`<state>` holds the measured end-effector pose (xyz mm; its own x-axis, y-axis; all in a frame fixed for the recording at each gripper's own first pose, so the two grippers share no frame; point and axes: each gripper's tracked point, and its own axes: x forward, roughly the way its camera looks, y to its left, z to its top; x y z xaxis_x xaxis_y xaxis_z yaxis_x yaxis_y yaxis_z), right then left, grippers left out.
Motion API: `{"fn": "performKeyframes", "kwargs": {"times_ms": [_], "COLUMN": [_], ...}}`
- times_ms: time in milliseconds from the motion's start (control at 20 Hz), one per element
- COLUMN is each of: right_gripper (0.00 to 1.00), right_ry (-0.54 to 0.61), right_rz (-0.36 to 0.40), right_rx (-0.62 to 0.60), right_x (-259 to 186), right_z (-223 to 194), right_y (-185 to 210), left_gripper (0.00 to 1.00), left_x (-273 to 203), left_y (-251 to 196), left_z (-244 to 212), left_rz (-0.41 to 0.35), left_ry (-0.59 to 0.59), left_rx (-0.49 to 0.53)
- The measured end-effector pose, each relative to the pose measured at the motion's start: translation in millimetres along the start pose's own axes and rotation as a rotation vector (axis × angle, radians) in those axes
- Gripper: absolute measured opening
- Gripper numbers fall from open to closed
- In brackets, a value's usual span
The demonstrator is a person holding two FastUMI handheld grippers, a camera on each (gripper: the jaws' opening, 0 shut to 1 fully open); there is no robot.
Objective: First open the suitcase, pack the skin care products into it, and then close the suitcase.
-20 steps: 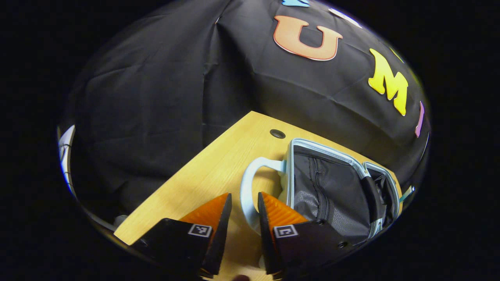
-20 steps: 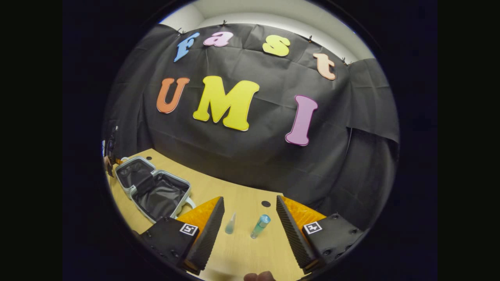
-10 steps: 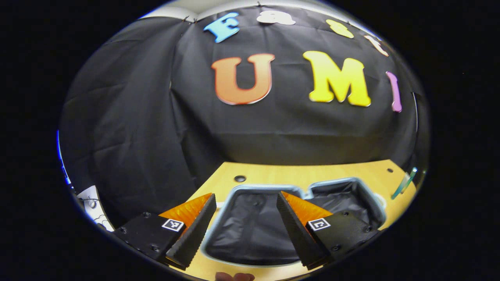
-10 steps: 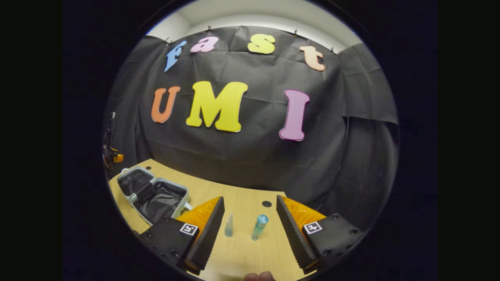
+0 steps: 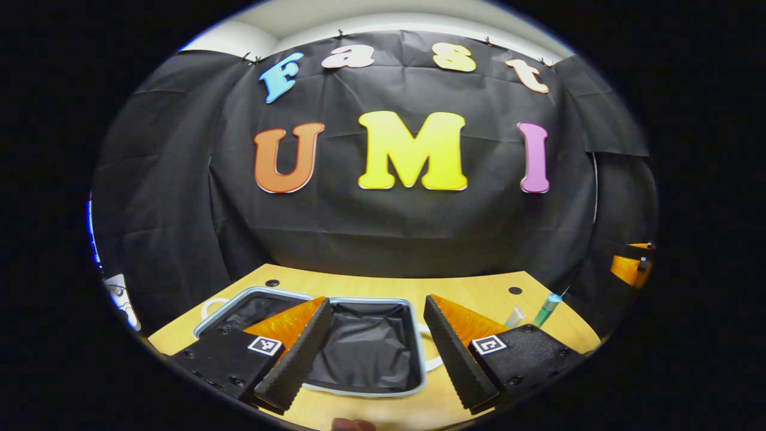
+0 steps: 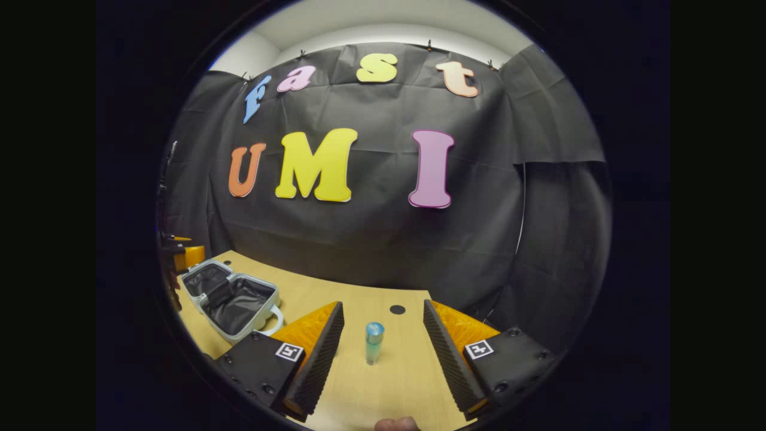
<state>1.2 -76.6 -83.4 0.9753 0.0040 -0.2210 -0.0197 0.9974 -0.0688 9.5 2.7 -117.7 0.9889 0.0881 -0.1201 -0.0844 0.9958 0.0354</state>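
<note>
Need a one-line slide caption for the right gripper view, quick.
Open right gripper lined up on the teal-capped bottle lying on the table, open suitcase off left.

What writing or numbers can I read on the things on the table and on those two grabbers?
None readable.
Square markers on the left gripper and right gripper: black-and-white patterns, no letters.
Blue bottle: any print too small.
Suitcase: no writing seen.

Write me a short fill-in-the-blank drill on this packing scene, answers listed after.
1. The suitcase lies ____ on the wooden table, its dark lining showing.
2. The right gripper is ____, with nothing between its fingers.
3. The bottle lined up between those fingers has a ____ cap.
4. The left gripper holds ____.

Missing words: open; open; blue; nothing
</note>
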Motion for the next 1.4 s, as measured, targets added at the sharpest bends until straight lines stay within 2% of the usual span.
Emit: {"fn": "performKeyframes", "kwargs": {"times_ms": [250,650,1000,1200,1250,1350,1400], "right_gripper": [0.79,0.79,0.8,0.8,0.78,0.78,0.78], "right_ry": [0.045,0.131,0.216,0.237,0.238,0.238,0.24], "right_rz": [-0.031,-0.057,-0.096,-0.115,-0.12,-0.131,-0.135], "right_rx": [0.017,0.002,0.0,0.001,0.0,0.003,0.008], "right_x": [-2,-9,-13,-10,-9,-6,-4], "right_z": [-22,-59,-90,-94,-94,-93,-93], "right_y": [-41,-87,-118,-131,-134,-139,-140], "left_gripper": [0.99,0.99,1.0,1.0,0.95,0.93,0.87], "left_x": [14,47,110,134,139,144,145], "left_y": [-96,-212,-235,-242,-242,-246,-247], "left_z": [-44,-106,-178,-207,-211,-215,-216], "left_rz": [-0.106,-0.302,-0.284,-0.299,-0.298,-0.297,-0.301], "left_ry": [0.086,0.202,0.346,0.411,0.421,0.429,0.439], "left_rx": [-0.021,0.024,0.048,0.066,0.077,0.092,0.096]}}
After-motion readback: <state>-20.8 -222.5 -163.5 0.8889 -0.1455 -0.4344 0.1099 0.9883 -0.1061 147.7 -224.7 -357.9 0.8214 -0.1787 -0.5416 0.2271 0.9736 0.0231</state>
